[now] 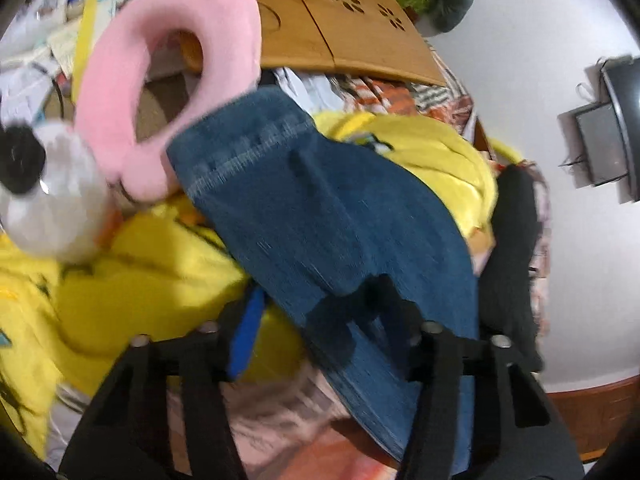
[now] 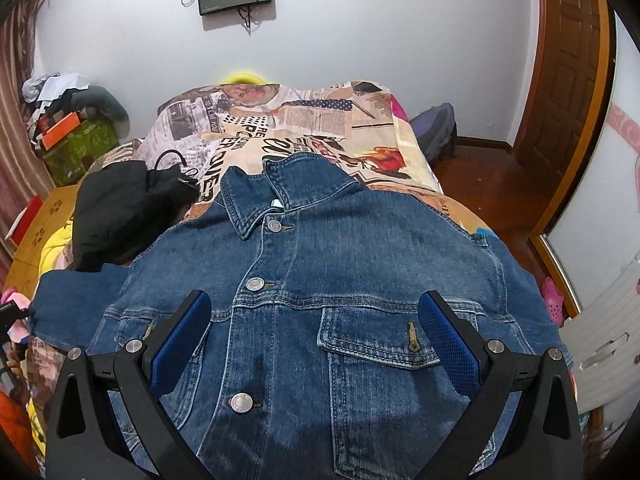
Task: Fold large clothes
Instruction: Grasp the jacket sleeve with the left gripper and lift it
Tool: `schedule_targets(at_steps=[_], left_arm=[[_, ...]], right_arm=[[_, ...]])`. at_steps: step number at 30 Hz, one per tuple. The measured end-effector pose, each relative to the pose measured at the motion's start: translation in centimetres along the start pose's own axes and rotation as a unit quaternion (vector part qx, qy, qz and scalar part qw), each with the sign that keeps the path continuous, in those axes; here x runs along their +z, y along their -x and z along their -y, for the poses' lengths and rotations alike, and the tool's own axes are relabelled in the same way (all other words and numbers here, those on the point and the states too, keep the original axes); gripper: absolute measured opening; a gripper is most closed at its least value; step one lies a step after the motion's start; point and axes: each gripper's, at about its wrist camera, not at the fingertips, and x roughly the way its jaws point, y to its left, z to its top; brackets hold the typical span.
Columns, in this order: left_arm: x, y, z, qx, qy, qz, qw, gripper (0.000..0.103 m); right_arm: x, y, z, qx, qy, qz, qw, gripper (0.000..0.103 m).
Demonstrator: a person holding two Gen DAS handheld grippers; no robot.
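A blue denim jacket [image 2: 320, 280] lies face up and buttoned on the bed, collar pointing away. My right gripper [image 2: 316, 320] is open just above its chest, blue pads [image 2: 448, 340] wide apart over the pockets, holding nothing. In the left wrist view one denim sleeve [image 1: 312, 216] stretches out over yellow cloth. My left gripper [image 1: 320, 320] stands open at the sleeve; the denim runs between its fingers, with a blue pad [image 1: 246, 336] on the left side. The view is blurred there.
A black garment [image 2: 120, 208] lies left of the jacket on the newspaper-print bedspread [image 2: 304, 128]. A pink plush [image 1: 172, 80], a grey plush [image 1: 52, 200], yellow cloth [image 1: 140, 280] and a wooden lap table [image 1: 340, 20] crowd the left side. A wooden door [image 2: 568, 80] stands right.
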Motion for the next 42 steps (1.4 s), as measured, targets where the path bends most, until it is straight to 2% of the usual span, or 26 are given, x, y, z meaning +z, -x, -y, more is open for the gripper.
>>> schedule_targets(at_steps=[2,6,10,14,17,21,24,29,33,37,42], left_arm=[[0.3,-0.3,0.4,0.019,-0.018,0.009,0.9996,0.034],[-0.1,0.5,2.6,0.065,-0.076,0.037,0.9943,0.011],[-0.7,3.2,6.6,0.079,-0.14,0.086,0.9833,0.008],[-1.5,7.1,11.3,0.038,-0.19,0.129,0.9725,0.007],[-2.9,9.9,15.3,-0.002,-0.233,0.154,0.9603,0.007],[-5.4,12.8,20.6,-0.056,-0.287,0.175,0.9403,0.006],[-8.2,14.7,24.8,-0.097,-0.329,0.182,0.9214,0.006],[-13.1,16.4,30.2,-0.152,-0.38,0.166,0.8971,0.006],[-17.8,15.7,34.5,-0.189,-0.419,0.13,0.8785,0.006],[-23.2,14.0,37.8,-0.202,-0.46,0.088,0.8602,0.006],[-29.7,11.3,39.6,-0.197,-0.512,0.026,0.8359,0.006]], right_arm=[[0.0,0.0,0.0,0.0,0.0,0.0,1.0,0.103],[0.1,0.1,0.1,-0.001,0.001,0.001,1.0,0.103],[0.1,0.3,0.1,-0.005,0.002,0.006,1.0,0.103],[0.0,0.9,0.4,-0.008,0.005,0.012,1.0,0.103],[-0.1,1.4,0.8,-0.006,0.001,0.017,1.0,0.103],[-0.2,2.0,1.5,-0.003,-0.002,0.025,1.0,0.103],[-0.3,2.4,2.0,-0.003,-0.001,0.03,1.0,0.103],[-0.4,2.8,2.8,-0.002,0.003,0.037,0.999,0.103],[-0.6,3.2,3.6,0.003,0.002,0.044,0.999,0.103],[-0.8,3.4,4.4,0.007,-0.001,0.046,0.999,0.103],[-1.1,3.3,5.4,0.007,-0.004,0.042,0.999,0.103]])
